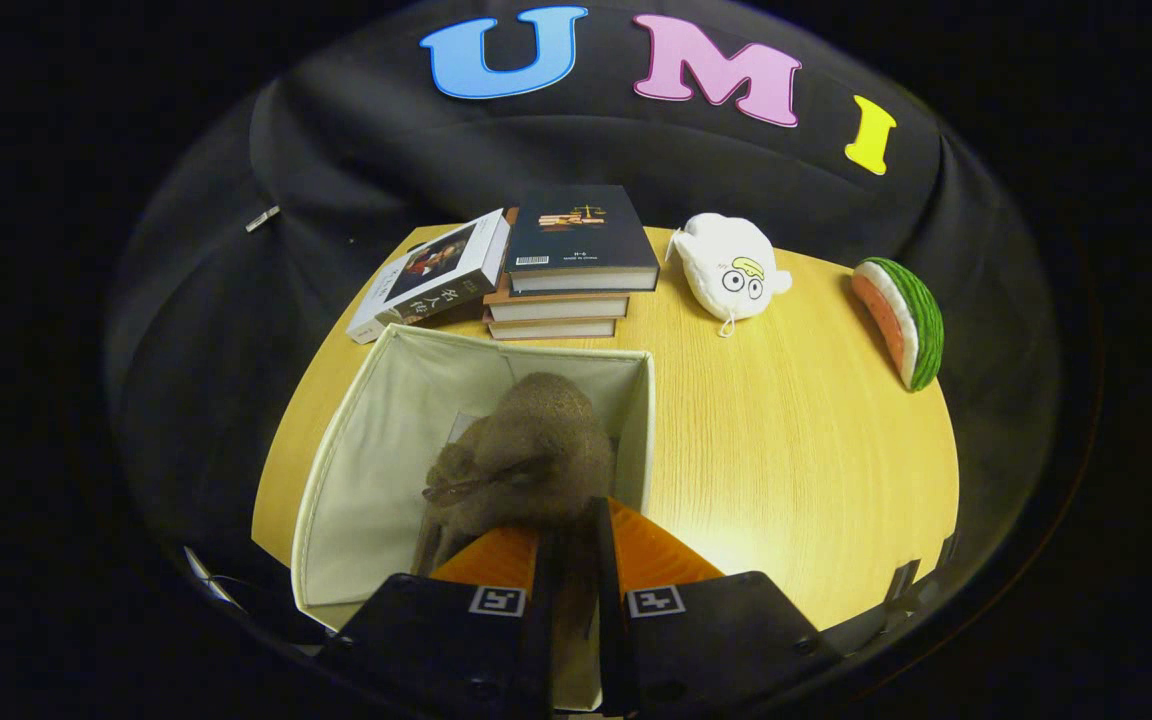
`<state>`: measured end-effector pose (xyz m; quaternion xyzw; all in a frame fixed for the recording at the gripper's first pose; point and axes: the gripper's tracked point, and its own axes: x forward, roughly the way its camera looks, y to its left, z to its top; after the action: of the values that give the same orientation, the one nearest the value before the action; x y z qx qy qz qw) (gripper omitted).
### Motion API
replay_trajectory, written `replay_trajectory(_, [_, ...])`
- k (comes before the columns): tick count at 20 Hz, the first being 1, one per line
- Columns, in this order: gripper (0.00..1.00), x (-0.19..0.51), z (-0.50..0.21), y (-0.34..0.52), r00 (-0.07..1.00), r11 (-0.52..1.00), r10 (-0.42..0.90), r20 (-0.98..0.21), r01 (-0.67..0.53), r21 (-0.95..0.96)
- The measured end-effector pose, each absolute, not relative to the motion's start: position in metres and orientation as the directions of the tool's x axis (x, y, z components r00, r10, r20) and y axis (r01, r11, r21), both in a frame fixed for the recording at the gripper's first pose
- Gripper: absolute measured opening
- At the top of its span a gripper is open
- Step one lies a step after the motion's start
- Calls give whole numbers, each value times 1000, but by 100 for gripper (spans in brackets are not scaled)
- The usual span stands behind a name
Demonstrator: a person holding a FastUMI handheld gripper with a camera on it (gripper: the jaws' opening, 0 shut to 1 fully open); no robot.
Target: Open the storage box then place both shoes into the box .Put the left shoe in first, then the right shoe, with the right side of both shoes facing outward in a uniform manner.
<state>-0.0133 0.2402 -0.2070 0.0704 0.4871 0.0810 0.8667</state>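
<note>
In the gripper view the tool (pixel 573 530) points down into the open storage box (pixel 376 450), a cream fabric box that stands on the wooden table (pixel 786 430). The two fingers stand narrow, close to each other, and between them a part of a brown fuzzy shoe (pixel 526 455) is pinched, so the tool holds the shoe. The shoe hangs or rests inside the box, just ahead of the fingers, near the right wall of the box; whether it touches the bottom I cannot tell. Which shoe of the pair it is I also cannot tell. Beyond the box, at about 12 o'clock from the fingers, a stack of books (pixel 566 270) lies on the table, just behind the far wall of the box, and one more book (pixel 431 275) leans against the left side of this stack. At about 1 o'clock a white plush toy (pixel 731 265) with drawn eyes lies on the table, well apart from the box. Further at 2 o'clock a watermelon slice toy (pixel 901 320) stands near the far right edge of the table
</note>
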Motion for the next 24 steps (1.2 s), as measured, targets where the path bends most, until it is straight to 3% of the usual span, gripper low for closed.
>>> replay_trajectory(2, [33, -17, -202, 248, 515, 971, 239, -823, -110, 213])
replay_trajectory(5, [88, -23, -187, 262, 533, 960, 279, -799, -147, 238])
replay_trajectory(6, [97, -23, -185, 260, 544, 961, 276, -793, -156, 227])
replay_trajectory(18, [99, -8, -155, 216, 670, 940, 324, -668, -147, 308])
replay_trajectory(24, [100, 17, -125, 154, 779, 942, 278, -562, -108, 318])
